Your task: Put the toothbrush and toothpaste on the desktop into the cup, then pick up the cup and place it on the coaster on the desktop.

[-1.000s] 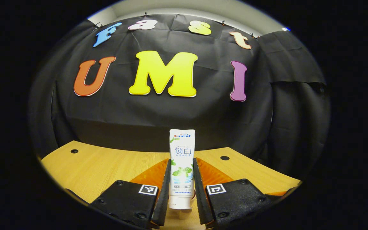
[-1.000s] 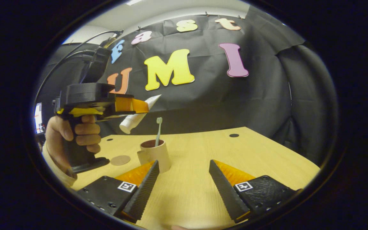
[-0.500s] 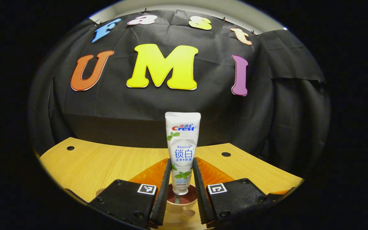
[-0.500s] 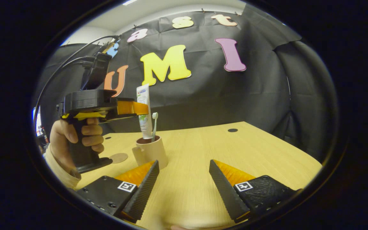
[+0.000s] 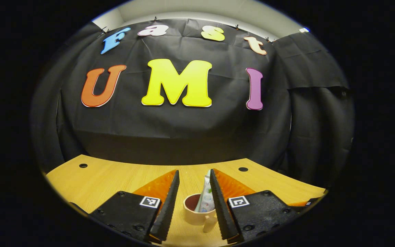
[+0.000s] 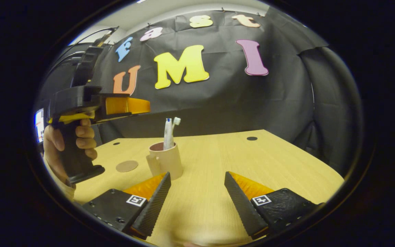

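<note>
A beige cup (image 6: 166,163) with a handle stands upright on the wooden desktop (image 6: 269,161). The white toothpaste tube (image 6: 167,133) and the toothbrush (image 6: 176,120) stand inside it, leaning together. A round brown coaster (image 6: 127,166) lies flat to the cup's left, apart from it. My left gripper (image 6: 146,106), held by a hand (image 6: 81,132), hovers above and left of the cup. In the left gripper view my left gripper (image 5: 193,171) is open, with the cup (image 5: 194,214) and toothpaste tube (image 5: 206,197) below between its fingers, untouched. My right gripper (image 6: 197,174) is open, low over the desk right of the cup.
Small dark holes (image 6: 251,138) dot the desktop near its far edge. The black cloth wall rises right behind the desk. A lit screen (image 6: 39,125) shows at the far left behind the hand.
The left gripper lowered the toothpaste tube into the cup, opened and let it go. The tube now stands in the cup beside the toothbrush. The right gripper stayed put.
</note>
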The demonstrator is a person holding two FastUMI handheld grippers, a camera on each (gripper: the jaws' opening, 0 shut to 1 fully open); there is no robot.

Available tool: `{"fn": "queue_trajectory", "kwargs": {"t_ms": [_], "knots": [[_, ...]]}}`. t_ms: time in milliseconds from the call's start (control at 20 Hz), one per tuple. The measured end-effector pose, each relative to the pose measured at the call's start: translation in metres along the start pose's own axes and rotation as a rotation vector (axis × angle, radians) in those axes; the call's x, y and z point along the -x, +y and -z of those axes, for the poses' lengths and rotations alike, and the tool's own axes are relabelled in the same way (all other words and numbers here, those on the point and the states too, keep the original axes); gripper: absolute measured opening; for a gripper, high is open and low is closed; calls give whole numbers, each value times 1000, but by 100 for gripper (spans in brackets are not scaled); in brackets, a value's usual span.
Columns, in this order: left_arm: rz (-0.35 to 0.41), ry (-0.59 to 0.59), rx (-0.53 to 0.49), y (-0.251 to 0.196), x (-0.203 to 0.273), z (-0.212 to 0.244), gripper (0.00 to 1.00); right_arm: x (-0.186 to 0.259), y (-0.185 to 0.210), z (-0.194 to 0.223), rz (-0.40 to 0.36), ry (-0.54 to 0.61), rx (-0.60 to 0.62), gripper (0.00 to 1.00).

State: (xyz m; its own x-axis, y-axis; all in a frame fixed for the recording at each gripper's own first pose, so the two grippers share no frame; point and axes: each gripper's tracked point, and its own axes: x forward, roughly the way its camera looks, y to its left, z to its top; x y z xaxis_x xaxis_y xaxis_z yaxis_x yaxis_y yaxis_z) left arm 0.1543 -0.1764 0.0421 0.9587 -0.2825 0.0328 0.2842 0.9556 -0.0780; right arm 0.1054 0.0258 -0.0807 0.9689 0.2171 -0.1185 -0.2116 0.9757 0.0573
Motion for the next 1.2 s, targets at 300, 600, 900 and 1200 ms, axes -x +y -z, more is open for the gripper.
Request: {"fn": "queue_trajectory", "kwargs": {"t_ms": [300,600,900,1200], "knots": [[-21,-46,-58,18,45,7,88,-9,18,-4,-13,37,-31,96],[-67,-66,-48,44,86,11,95,-29,42,0,-25,111,1,96],[-141,-59,-59,79,118,33,95,-53,78,-6,-46,202,51,96],[-156,-18,-52,101,139,64,95,-87,93,15,-36,434,60,96]]}}
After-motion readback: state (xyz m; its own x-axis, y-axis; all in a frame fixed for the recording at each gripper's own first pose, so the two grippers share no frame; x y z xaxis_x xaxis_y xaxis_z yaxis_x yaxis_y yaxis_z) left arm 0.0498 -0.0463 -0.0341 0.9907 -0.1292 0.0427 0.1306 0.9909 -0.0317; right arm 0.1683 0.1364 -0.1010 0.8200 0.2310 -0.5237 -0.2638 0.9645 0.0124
